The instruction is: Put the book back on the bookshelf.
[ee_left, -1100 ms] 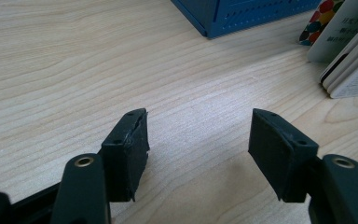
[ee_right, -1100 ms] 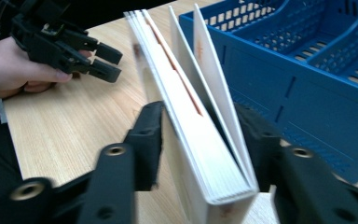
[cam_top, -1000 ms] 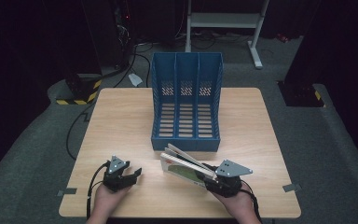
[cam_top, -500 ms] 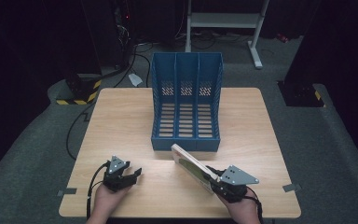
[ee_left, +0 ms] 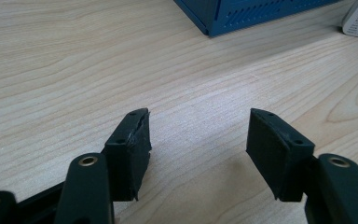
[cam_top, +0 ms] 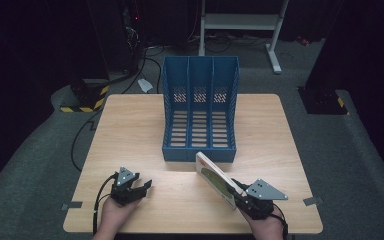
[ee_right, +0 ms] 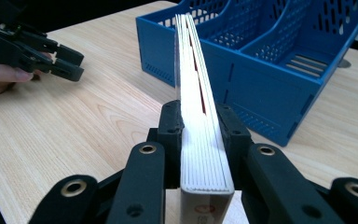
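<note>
At the left, the left gripper (cam_top: pixel 141 187) is rested low over the pale wooden table (cam_top: pixel 130 130), its jaws parted with nothing between them, apparently kept clear. In the middle stands the blue plastic three-slot file rack (cam_top: pixel 200 107). Just before its right slot, the thin white-edged book (cam_top: pixel 216 178) is clamped on edge in the right gripper (ee_right: pixel 200 128), probably for slotting in.

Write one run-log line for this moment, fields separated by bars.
right gripper: shut on book | left gripper: open, empty | blue file rack: empty | book: outside rack
</note>
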A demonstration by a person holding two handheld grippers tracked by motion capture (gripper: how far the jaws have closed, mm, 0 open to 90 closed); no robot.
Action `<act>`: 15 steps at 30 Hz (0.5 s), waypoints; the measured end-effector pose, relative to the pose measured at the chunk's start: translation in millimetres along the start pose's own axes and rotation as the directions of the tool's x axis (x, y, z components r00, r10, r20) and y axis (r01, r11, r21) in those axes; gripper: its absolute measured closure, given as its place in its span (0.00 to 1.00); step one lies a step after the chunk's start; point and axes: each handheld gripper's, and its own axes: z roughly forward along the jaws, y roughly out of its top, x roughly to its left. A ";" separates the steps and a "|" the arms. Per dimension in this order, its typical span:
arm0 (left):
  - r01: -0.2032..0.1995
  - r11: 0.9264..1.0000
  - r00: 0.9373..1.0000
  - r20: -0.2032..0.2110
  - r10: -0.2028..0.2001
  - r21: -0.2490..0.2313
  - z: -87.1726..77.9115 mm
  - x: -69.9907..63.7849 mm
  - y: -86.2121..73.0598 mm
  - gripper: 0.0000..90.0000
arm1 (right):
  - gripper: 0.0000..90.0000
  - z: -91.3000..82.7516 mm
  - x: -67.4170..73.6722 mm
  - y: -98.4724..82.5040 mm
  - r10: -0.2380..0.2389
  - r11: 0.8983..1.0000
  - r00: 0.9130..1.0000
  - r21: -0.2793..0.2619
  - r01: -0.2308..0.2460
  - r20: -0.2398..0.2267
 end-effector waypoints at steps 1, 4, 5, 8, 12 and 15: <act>0.000 1.000 1.000 0.000 0.000 0.000 0.0 0.0 0.0 0.44 | 0.83 0.4 -0.2 -0.7 0.004 1.000 1.000 0.002 -0.004 -0.002; -0.001 1.000 1.000 0.000 0.001 0.001 0.0 0.1 0.0 0.44 | 0.82 0.2 0.4 -1.9 0.013 1.000 1.000 0.007 -0.013 0.000; 0.000 1.000 1.000 0.000 0.000 0.000 0.0 0.2 0.0 0.44 | 0.82 0.4 1.0 -1.7 0.012 1.000 1.000 0.006 -0.012 0.001; 0.001 1.000 1.000 0.001 -0.001 0.001 0.1 0.2 0.0 0.44 | 0.80 1.2 1.9 -0.4 0.017 1.000 1.000 0.013 -0.017 0.007; -0.001 1.000 1.000 0.002 0.001 0.001 0.0 0.2 0.0 0.44 | 0.80 5.4 3.6 3.1 0.019 0.999 1.000 0.032 -0.019 0.014; 0.003 1.000 1.000 0.005 -0.003 0.001 0.2 0.1 0.0 0.44 | 0.83 7.0 4.7 5.3 0.014 0.999 1.000 0.044 -0.014 0.017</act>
